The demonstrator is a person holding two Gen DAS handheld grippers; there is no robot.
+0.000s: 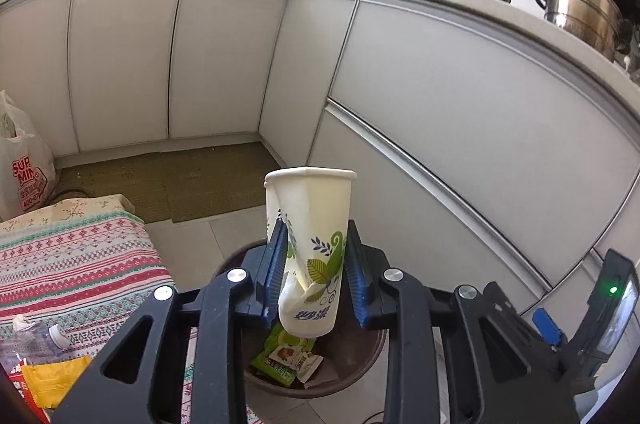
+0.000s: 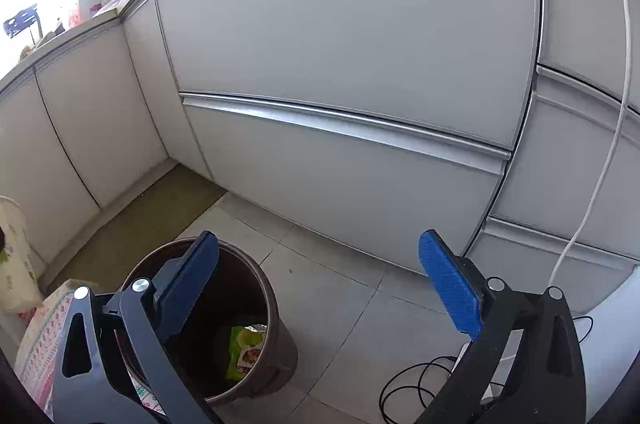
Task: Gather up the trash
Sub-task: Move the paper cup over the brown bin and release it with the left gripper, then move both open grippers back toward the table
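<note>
A crumpled white paper cup with a green leaf print stands upright between the blue pads of my left gripper, which is shut on it. Right below it sits a round brown trash bin on the tiled floor, with green snack wrappers at its bottom. In the right wrist view my right gripper stands wide open with nothing between its fingers. Its left finger hangs over the same bin, where a green wrapper lies inside.
A table with a patterned cloth stands left of the bin, bearing a plastic bottle and a yellow packet. White cabinet fronts rise close behind. A white plastic bag sits far left. Black cables lie on the floor.
</note>
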